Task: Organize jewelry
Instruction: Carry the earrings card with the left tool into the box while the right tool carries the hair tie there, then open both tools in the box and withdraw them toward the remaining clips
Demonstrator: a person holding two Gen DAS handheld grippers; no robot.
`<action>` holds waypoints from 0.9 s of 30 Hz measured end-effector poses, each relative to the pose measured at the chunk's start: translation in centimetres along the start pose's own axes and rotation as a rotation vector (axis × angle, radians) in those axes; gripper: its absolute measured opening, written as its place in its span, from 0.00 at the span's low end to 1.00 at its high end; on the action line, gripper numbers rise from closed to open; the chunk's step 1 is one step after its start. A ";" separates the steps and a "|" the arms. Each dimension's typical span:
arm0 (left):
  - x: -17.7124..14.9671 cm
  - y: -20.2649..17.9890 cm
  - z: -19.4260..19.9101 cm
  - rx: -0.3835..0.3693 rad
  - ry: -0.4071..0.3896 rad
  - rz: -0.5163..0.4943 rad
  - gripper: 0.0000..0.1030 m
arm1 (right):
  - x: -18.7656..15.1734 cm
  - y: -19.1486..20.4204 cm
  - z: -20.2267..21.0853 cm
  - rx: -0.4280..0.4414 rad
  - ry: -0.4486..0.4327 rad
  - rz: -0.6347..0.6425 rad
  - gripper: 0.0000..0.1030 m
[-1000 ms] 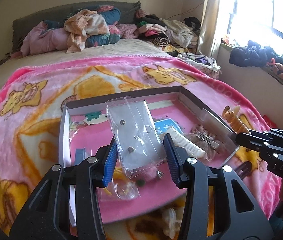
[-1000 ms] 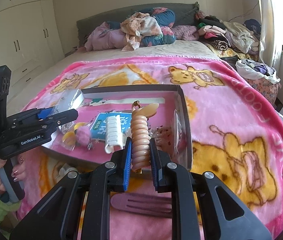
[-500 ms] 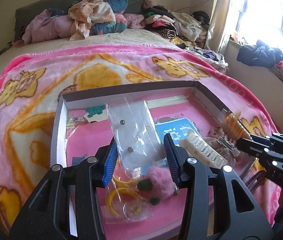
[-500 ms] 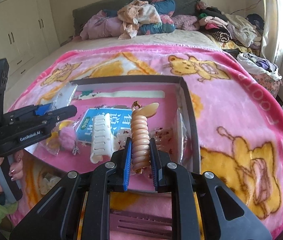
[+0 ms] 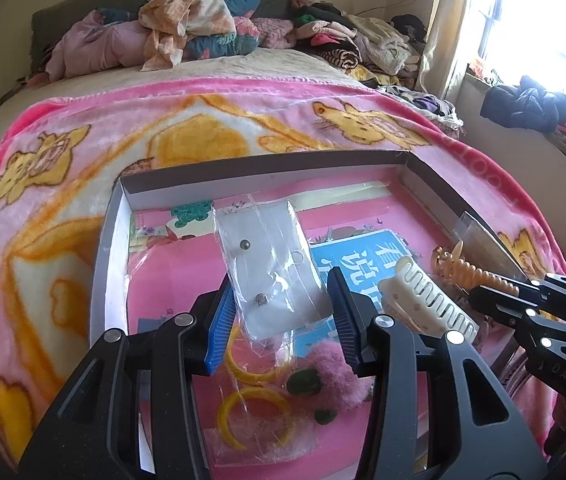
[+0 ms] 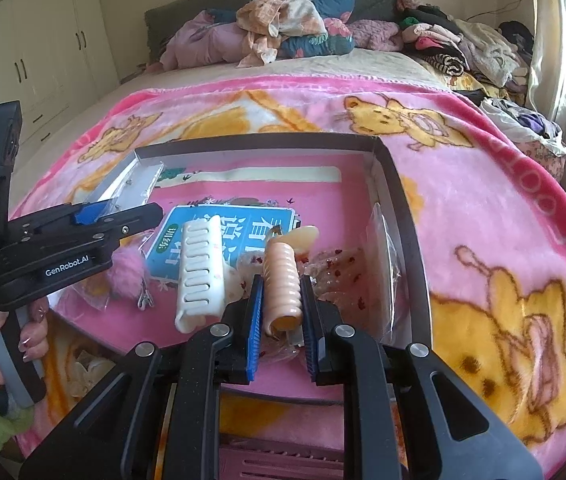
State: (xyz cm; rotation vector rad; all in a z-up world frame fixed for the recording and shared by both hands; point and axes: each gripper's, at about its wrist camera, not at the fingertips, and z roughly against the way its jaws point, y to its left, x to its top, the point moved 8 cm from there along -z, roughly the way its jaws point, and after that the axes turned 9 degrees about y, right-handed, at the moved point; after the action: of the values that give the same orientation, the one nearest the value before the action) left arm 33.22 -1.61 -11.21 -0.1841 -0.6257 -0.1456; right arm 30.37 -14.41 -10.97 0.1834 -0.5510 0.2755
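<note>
A shallow grey-walled box (image 5: 109, 240) with a pink floor lies on the pink blanket; it also shows in the right wrist view (image 6: 397, 200). My left gripper (image 5: 281, 312) is shut on a clear earring packet (image 5: 269, 268) with a grey card, held above the box. My right gripper (image 6: 282, 308) is shut on a peach spiral hair clip (image 6: 283, 284), low over the box's right side; the clip also shows in the left wrist view (image 5: 479, 274). In the box lie a white claw clip (image 6: 201, 272), a blue card (image 6: 239, 220), a pink pom-pom (image 5: 333, 376) and bagged yellow hoops (image 5: 251, 420).
A clear bag of small pink pieces (image 6: 339, 268) lies by the box's right wall. A mauve comb-like clip (image 6: 283, 464) lies on the blanket (image 6: 483, 208) in front of the box. Piled clothes (image 6: 283, 28) sit at the bed's head. A wardrobe (image 6: 43, 48) stands at left.
Both grippers have moved forward and lower over the box, each still holding its item. The spiral clip now hangs close above the box floor.
</note>
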 end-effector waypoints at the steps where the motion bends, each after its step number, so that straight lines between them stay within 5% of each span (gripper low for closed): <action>1: 0.0 0.1 -0.1 0.002 0.002 -0.001 0.35 | 0.0 0.0 0.1 -0.002 -0.002 0.001 0.18; 3: 0.0 0.1 -0.1 0.003 0.000 -0.001 0.35 | -0.3 0.0 0.4 -0.013 -0.010 0.007 0.28; 13: -0.1 0.2 0.3 0.028 -0.009 -0.010 0.37 | -1.7 -0.8 3.1 0.001 -0.060 -0.036 0.45; 16: -0.2 0.1 0.8 0.033 -0.019 -0.008 0.48 | -2.2 -1.0 4.3 0.002 -0.081 -0.045 0.53; 27: -1.6 -1.4 4.1 0.020 -0.080 -0.016 0.63 | -4.4 -1.4 7.2 -0.015 -0.130 -0.057 0.61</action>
State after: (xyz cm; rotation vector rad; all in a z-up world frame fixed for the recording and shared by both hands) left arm 29.35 -2.02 -8.76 -0.1666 -0.7082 -0.1478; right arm 23.69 -18.44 -7.47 0.2028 -0.6755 0.2048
